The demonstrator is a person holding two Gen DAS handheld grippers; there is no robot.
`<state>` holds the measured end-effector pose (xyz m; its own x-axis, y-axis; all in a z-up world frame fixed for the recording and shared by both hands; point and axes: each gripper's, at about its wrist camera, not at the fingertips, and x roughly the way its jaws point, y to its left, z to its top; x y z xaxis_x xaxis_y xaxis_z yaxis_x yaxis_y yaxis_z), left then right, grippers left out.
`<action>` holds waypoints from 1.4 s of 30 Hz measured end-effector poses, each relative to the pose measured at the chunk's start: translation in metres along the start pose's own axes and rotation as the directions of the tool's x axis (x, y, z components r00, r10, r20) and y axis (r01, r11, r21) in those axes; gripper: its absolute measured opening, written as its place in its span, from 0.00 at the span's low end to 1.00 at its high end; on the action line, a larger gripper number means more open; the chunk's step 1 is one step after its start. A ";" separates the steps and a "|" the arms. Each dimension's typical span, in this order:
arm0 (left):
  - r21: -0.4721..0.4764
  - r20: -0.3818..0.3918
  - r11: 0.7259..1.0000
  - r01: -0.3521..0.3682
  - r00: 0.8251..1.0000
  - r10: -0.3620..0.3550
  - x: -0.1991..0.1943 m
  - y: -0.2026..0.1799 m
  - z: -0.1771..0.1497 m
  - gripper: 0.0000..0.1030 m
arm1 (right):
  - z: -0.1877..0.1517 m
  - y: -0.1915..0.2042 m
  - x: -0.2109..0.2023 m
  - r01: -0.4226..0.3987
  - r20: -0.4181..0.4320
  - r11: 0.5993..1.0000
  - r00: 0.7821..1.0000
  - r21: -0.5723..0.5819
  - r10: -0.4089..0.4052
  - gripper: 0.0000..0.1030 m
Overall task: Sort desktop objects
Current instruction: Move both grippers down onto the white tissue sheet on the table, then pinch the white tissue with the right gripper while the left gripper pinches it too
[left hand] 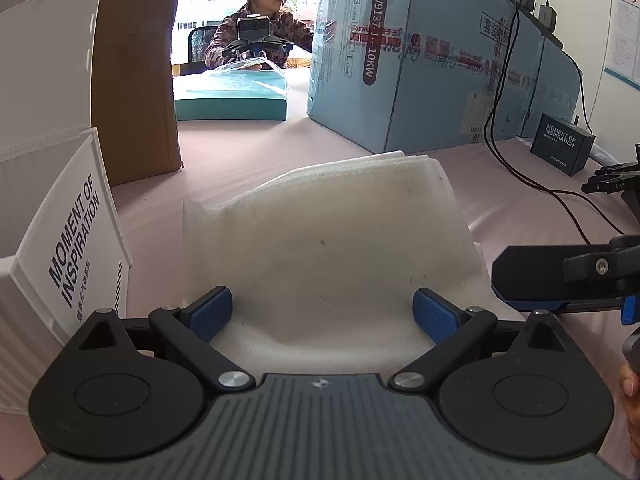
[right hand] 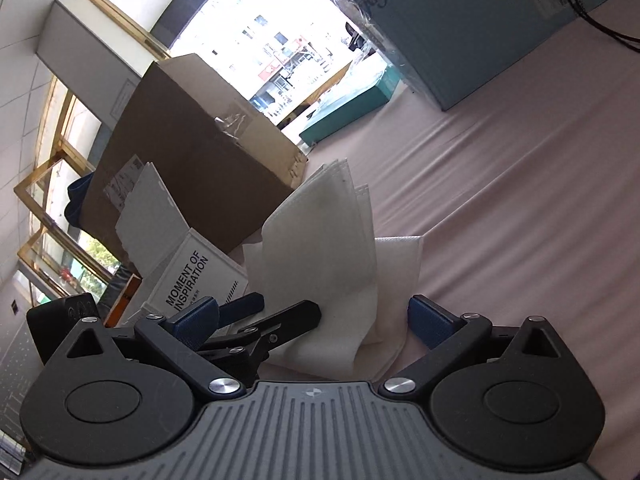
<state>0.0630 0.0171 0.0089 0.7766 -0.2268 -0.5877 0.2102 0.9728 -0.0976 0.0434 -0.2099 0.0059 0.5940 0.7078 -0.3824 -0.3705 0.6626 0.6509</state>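
Jaws spread on left gripper (left hand: 322, 312) and right gripper (right hand: 313, 320), straddling white foam sheets (left hand: 328, 240). Pink tablecloth (left hand: 248, 140) beneath; cardboard box (left hand: 136, 64) and window (right hand: 280, 20) beyond.

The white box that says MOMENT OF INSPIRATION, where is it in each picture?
Left wrist view: the white box stands at the left edge, beside the white foam sheets.
Right wrist view: the white box sits lower left, tilted, behind the left gripper.
Shared landmark: the brown cardboard box behind it.
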 end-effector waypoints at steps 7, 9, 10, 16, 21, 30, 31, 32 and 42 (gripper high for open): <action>-0.015 0.002 1.000 0.009 1.000 -0.009 0.000 0.002 0.001 0.94 | 0.004 0.002 0.007 -0.043 -0.018 0.998 0.999 0.047 0.044 0.97; -0.015 0.002 1.000 0.009 1.000 -0.009 0.000 0.002 0.001 0.94 | 0.004 0.002 0.007 -0.030 -0.011 0.998 0.999 0.053 0.031 0.82; -0.018 0.003 1.000 0.011 1.000 -0.011 0.000 0.002 0.001 0.95 | 0.004 0.002 0.008 -0.021 -0.010 0.999 1.000 0.050 0.022 0.72; -0.018 0.004 0.998 0.055 0.998 -0.055 -0.002 0.001 0.001 1.00 | 0.010 -0.011 0.003 0.098 0.024 0.992 0.995 0.079 -0.100 0.06; -0.149 0.016 0.973 0.174 0.985 -0.174 -0.010 0.012 0.003 1.00 | 0.014 -0.027 -0.018 0.083 0.074 0.988 0.993 0.133 -0.093 0.05; -0.341 -0.011 0.925 0.168 0.983 -0.183 -0.017 0.025 0.007 1.00 | 0.022 -0.058 -0.053 0.133 0.143 0.963 0.975 0.234 -0.170 0.05; -0.360 -0.018 0.920 0.154 0.985 -0.172 -0.018 0.025 0.007 1.00 | 0.021 -0.057 -0.051 0.130 0.130 0.964 0.978 0.234 -0.163 0.07; -0.378 -0.026 0.916 0.135 0.987 -0.156 -0.020 0.024 0.007 1.00 | 0.021 -0.055 -0.048 0.128 0.115 0.965 0.981 0.230 -0.158 0.11; -0.372 -0.036 0.923 0.102 0.992 -0.124 -0.019 0.022 0.003 1.00 | 0.023 -0.019 -0.004 0.110 0.028 0.993 0.993 0.049 -0.112 0.73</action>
<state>0.0547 0.0425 0.0207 0.7228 -0.3436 -0.5996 0.0520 0.8922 -0.4486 0.0647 -0.2316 0.0102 0.6512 0.6221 -0.4346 -0.2671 0.7239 0.6361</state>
